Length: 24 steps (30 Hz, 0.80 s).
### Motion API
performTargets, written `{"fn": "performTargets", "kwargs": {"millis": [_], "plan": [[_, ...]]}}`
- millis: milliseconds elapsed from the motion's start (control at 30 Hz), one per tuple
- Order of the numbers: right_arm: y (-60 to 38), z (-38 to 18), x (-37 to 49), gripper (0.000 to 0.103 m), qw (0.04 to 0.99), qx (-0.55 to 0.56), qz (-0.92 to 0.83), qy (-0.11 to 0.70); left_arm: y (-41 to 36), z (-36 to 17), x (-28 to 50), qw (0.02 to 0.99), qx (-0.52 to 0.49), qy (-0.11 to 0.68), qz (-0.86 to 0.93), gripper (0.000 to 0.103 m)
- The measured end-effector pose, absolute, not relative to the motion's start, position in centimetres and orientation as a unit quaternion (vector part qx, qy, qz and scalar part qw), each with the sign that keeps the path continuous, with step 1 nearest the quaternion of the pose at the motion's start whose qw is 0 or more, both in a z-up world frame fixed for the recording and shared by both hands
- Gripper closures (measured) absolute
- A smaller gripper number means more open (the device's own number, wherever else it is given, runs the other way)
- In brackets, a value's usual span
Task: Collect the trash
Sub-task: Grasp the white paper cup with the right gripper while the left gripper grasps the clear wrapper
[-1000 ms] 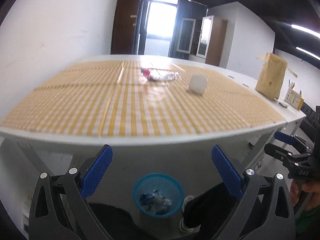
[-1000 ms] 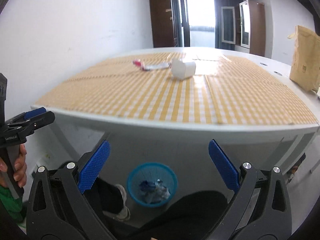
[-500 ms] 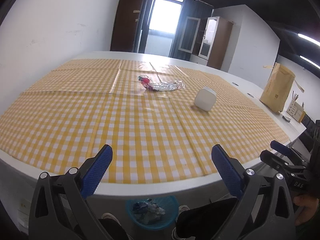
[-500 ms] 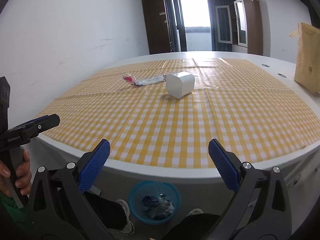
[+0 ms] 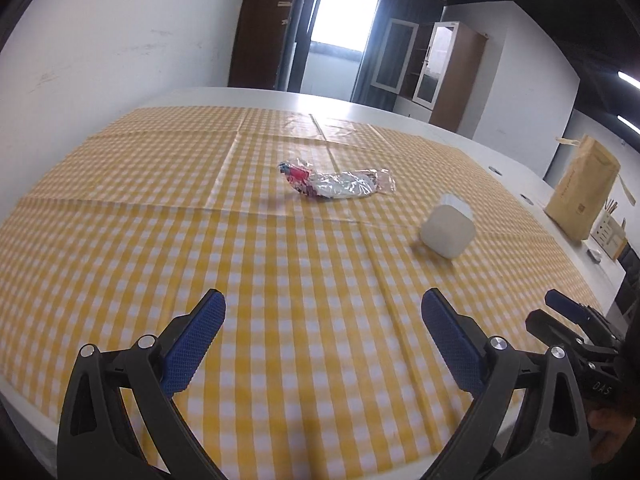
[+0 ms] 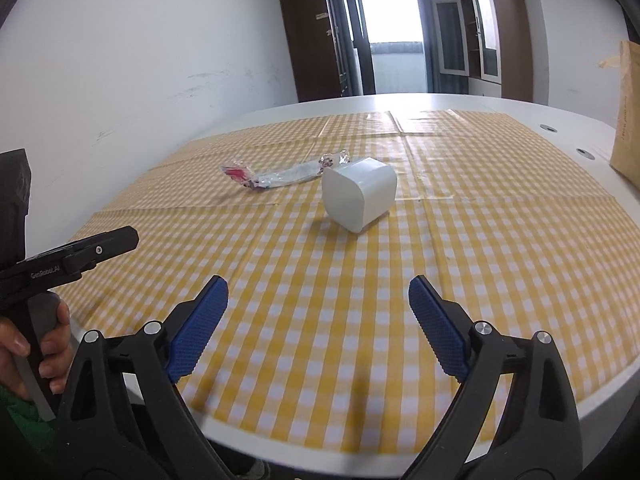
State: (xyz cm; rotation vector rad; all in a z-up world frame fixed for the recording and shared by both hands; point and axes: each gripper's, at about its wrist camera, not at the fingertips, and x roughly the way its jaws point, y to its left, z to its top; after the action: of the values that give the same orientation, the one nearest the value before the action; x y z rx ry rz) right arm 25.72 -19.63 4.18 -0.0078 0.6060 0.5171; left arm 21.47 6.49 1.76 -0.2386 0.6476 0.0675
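Holding both tools over the near edge of the worktop (image 6: pixel 592 408), you have nothing between either pair of jaws. Your right gripper (image 6: pixel 318 328) has just been narrowing slightly yet stands wide, its blue pads (image 6: pixel 198 330) apart above bare yellow checked cloth (image 6: pixel 360 280). Your left gripper (image 5: pixel 322 346) gapes just as wide, also empty. Ahead of the right gripper a white cup (image 6: pixel 359 198) lies on its side; just behind it sits a crinkled clear wrapper (image 5: pixel 336 184) with a red end, its print too small to read. A brown paper bag (image 5: pixel 582 198) stands at the far right, cut off in the right view. Your left hand (image 6: pixel 36 346) shows only partly at that frame's edge.
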Motion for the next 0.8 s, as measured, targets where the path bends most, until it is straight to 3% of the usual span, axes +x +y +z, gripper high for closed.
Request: {"fn": "performTargets", "kwargs": {"millis": [433, 800], "plan": [[-18.4, 4.0, 34.0, 0.022, 0.914, 0.01, 0.249, 0.32, 9.8, 1.3, 32.0, 0.924, -0.169, 0.344, 0.016, 0.009], [-16.8, 3.3, 38.5, 0.048, 0.906, -0.002, 0.22, 0.362, 12.2, -0.5, 39.8, 0.895, -0.212, 0.39, 0.047, 0.014]]}}
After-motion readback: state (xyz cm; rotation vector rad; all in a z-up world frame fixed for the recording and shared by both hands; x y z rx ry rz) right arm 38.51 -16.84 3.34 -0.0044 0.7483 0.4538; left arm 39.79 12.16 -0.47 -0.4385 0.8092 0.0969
